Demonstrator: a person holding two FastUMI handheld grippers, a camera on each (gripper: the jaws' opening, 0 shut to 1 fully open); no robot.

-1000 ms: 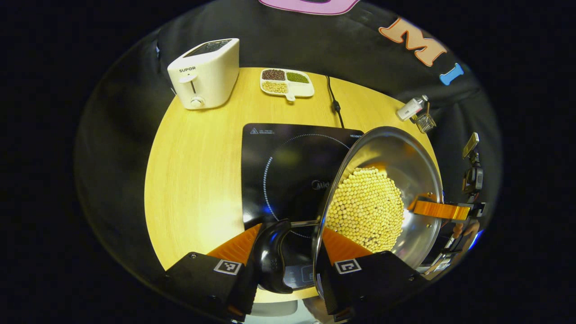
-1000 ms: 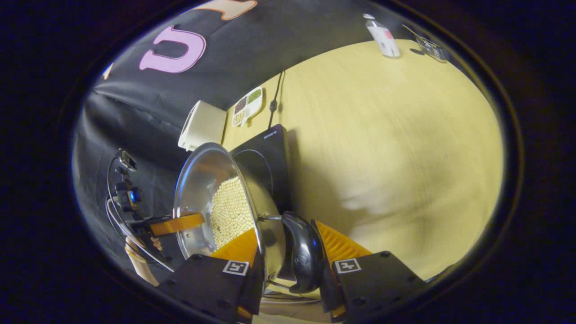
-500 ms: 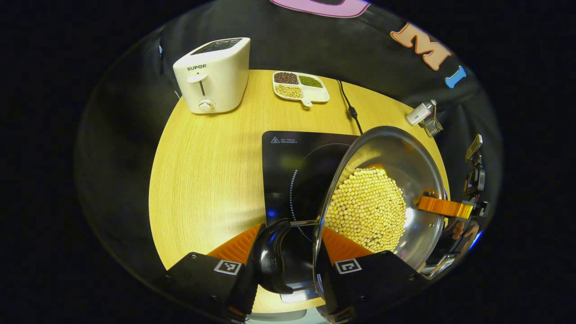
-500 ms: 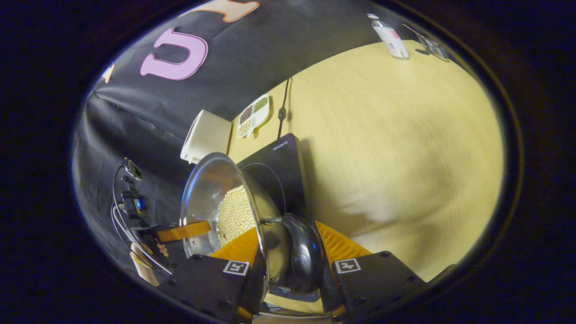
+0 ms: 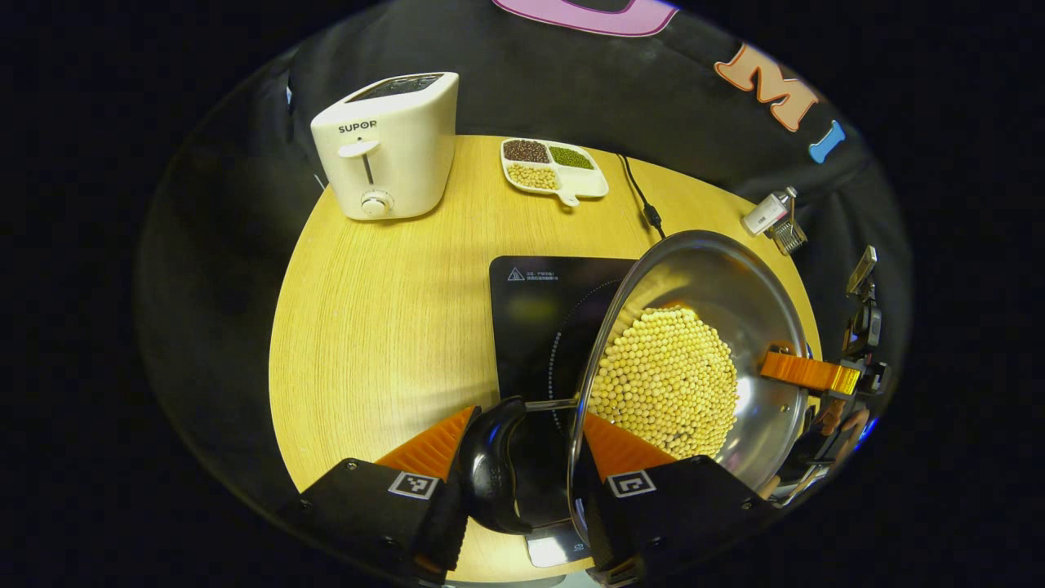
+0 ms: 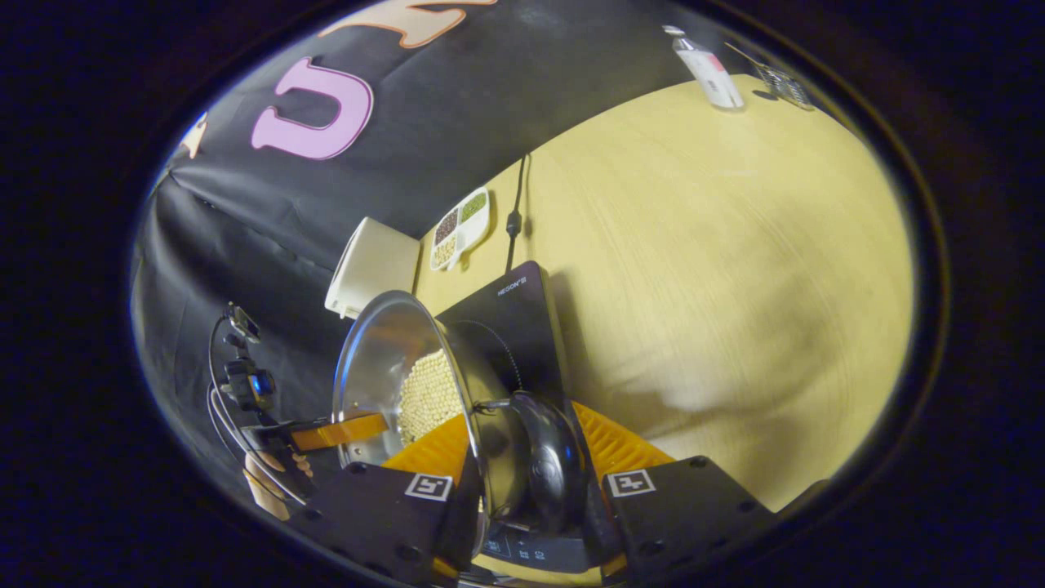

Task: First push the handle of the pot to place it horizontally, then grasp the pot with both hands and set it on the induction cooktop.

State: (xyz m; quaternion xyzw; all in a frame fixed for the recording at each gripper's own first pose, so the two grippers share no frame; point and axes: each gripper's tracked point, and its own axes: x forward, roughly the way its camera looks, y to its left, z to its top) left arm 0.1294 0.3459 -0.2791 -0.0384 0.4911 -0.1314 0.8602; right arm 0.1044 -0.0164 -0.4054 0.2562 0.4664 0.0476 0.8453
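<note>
A steel pot (image 5: 718,286) holding yellow beans (image 5: 665,384) is carried between both grippers, tilted in each view. My left gripper (image 5: 518,461) is shut on the pot's near black side handle (image 5: 490,474). Over at the pot's far rim sits the right gripper (image 5: 808,374). In the right gripper view, my right gripper (image 6: 522,474) is shut on the opposite black handle (image 6: 549,461), and the left gripper (image 6: 339,430) shows beyond the pot (image 6: 384,367). The black induction cooktop (image 5: 535,314) lies under the pot, also as the cooktop (image 6: 522,314). Whether the pot touches it I cannot tell.
A white toaster (image 5: 384,147) stands at the back left of the round wooden table (image 5: 367,327). A divided dish of grains (image 5: 555,159), the cooktop's power cord (image 5: 641,196) and a small bottle (image 5: 767,212) lie along the back. A hand (image 5: 837,416) holds the right gripper.
Both grippers have carried the pot farther over the cooktop. In the left gripper view the cooktop has slid right and down, and the toaster appears nearer. Both grips are unchanged.
</note>
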